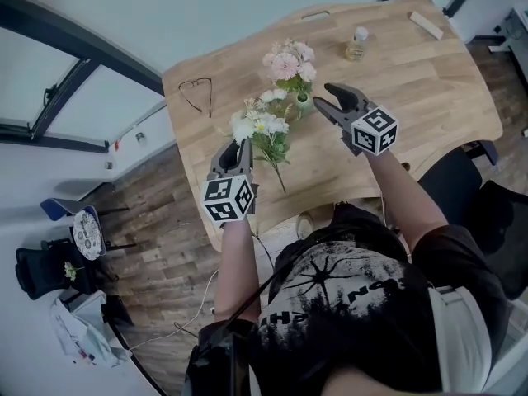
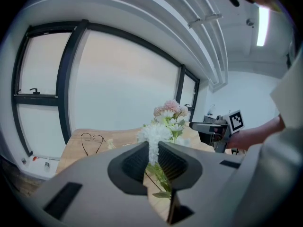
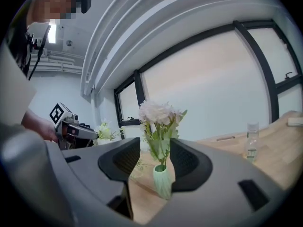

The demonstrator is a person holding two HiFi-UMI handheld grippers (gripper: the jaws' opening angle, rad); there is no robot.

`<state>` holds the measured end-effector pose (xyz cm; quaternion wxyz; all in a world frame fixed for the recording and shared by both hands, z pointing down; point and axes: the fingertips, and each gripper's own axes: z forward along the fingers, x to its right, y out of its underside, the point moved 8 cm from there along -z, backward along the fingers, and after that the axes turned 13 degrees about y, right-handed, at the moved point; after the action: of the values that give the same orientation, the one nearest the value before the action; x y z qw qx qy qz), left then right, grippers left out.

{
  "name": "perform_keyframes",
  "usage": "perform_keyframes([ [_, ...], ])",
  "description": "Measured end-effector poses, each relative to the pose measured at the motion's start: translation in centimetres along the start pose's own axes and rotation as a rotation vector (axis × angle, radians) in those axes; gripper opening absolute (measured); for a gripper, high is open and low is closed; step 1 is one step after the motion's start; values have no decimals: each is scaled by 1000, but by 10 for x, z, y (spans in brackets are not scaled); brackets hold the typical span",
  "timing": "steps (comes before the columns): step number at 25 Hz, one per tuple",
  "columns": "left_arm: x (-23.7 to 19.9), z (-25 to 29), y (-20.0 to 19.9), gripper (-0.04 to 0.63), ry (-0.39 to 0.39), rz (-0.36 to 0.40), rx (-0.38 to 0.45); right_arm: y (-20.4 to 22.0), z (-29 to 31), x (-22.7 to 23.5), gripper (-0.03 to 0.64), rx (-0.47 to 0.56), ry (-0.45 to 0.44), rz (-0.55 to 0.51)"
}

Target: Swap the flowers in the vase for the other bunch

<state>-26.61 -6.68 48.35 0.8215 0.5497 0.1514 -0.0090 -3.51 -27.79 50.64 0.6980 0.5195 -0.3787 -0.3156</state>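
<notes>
A small green vase [image 1: 304, 101] stands mid-table with pink flowers [image 1: 290, 63] in it. My left gripper [image 1: 241, 144] is shut on the stems of a white bunch [image 1: 262, 124], which it holds up just left of the vase. In the left gripper view the white blooms [image 2: 152, 134] rise out of the closed jaws of the left gripper [image 2: 152, 159]. My right gripper [image 1: 323, 96] is open just right of the vase. In the right gripper view the vase [image 3: 162, 181] and pink flowers [image 3: 158, 112] show between the jaws of the right gripper [image 3: 158, 162], untouched.
A pair of glasses [image 1: 196, 93] lies at the table's left end. A small clear bottle [image 1: 356, 45] and a wooden block [image 1: 425, 23] sit toward the far side. A dark chair [image 1: 462, 172] is at the table's near right edge.
</notes>
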Motion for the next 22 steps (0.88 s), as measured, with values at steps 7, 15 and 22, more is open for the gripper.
perform_keyframes([
  [7, 8, -16, -5, 71, 33, 40, 30, -7, -35, -17, 187, 34, 36, -27],
  [15, 16, -38, -10, 71, 71, 78, 72, -20, -66, -50, 181, 61, 43, -52],
  [22, 17, -52, -14, 71, 105, 103, 98, -32, -85, -79, 86, 95, 40, -74],
])
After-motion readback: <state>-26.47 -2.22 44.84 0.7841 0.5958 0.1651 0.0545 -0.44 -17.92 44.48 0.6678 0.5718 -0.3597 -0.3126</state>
